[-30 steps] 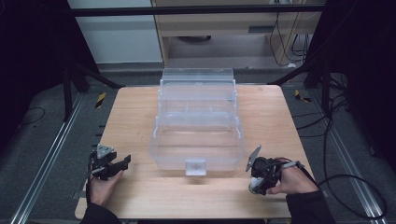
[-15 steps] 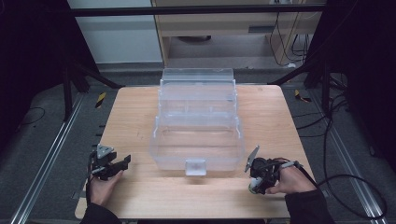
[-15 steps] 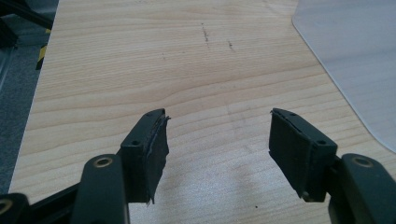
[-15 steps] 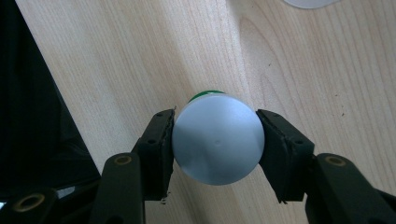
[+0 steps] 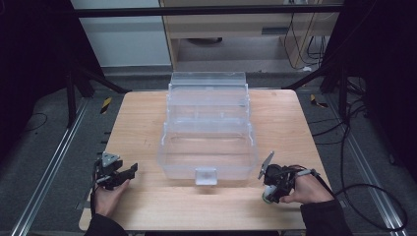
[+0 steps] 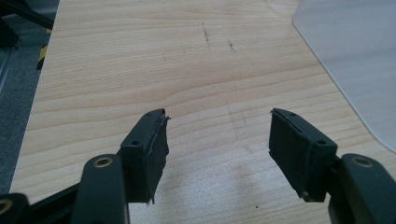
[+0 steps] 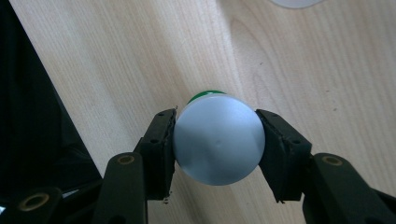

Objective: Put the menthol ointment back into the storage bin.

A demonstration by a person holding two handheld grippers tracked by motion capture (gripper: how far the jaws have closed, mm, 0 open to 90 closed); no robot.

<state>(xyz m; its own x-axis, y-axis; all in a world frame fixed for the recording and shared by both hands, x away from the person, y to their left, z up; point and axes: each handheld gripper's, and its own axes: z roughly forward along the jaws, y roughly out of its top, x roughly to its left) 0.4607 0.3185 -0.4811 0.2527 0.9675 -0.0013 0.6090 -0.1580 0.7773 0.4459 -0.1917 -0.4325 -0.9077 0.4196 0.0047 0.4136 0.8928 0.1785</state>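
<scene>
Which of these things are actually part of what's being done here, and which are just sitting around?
Part of the job:
- right gripper, shut on the white-capped green container
- clear tiered plastic box, standing open at mid-table

Just lying about:
- left gripper, open, nothing between its jaws
- cables on the floor
- wooden cabinet behind the table

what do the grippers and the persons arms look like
Both grippers are black, each with two flat rectangular black pads on arms with brass-coloured pivots. The left gripper and right gripper each carry a grey three-cornered plate on top. A thin cable trails from the right one. Both sleeves are dark.
</scene>
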